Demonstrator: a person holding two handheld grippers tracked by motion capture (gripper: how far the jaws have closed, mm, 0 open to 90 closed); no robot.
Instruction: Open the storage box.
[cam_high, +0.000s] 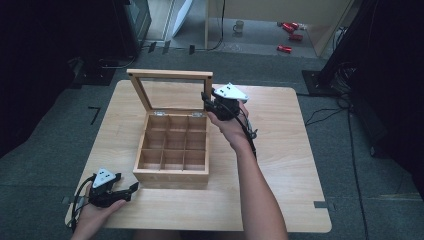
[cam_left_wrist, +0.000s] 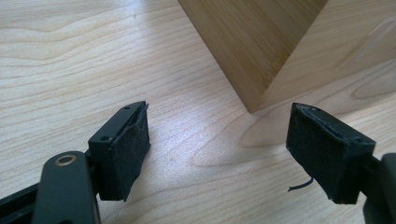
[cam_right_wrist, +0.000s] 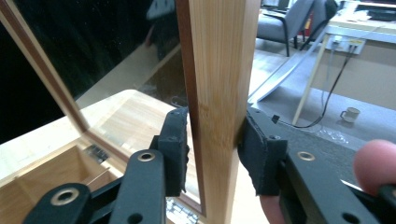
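Nearest the camera, at the table's (cam_high: 280, 200) front left corner, the left gripper (cam_high: 131, 189) is being rested on the wood by the person's left hand (cam_high: 92, 220). Its jaws are being held wide apart with nothing between them, and in the left gripper view the pads (cam_left_wrist: 133, 149) are being pointed at the front left corner of the wooden box (cam_left_wrist: 254, 51), which is lying just beyond them without being touched.

Farther back, the box (cam_high: 172, 175) is being left standing at the middle of the table, its nine compartments (cam_high: 173, 145) being shown empty. Farther still, along the box's rear edge, the glass-paned lid (cam_high: 170, 75) is being kept upright on its hinges (cam_high: 159, 114), leaning slightly away from the person. The lid's long axis is running left to right across the table; its right-hand side rail is standing nearly vertical.

That rail is being clamped by the right gripper (cam_high: 206, 100), which is being reached over the box's right rear corner by the right hand (cam_high: 227, 122). In the right gripper view, the frame (cam_right_wrist: 219, 93) is being squeezed between the two pads (cam_right_wrist: 177, 149), one on the glass side and one on the outer side.

The coming move is being judged to turn on this: the hinge line is lying below and in front of the grasped rail, so the lid is likely being set up to be swung forward and down toward the person. The right hand is much the nearer to the lid; the left is the nearer to the box's front, where it could be steadied.
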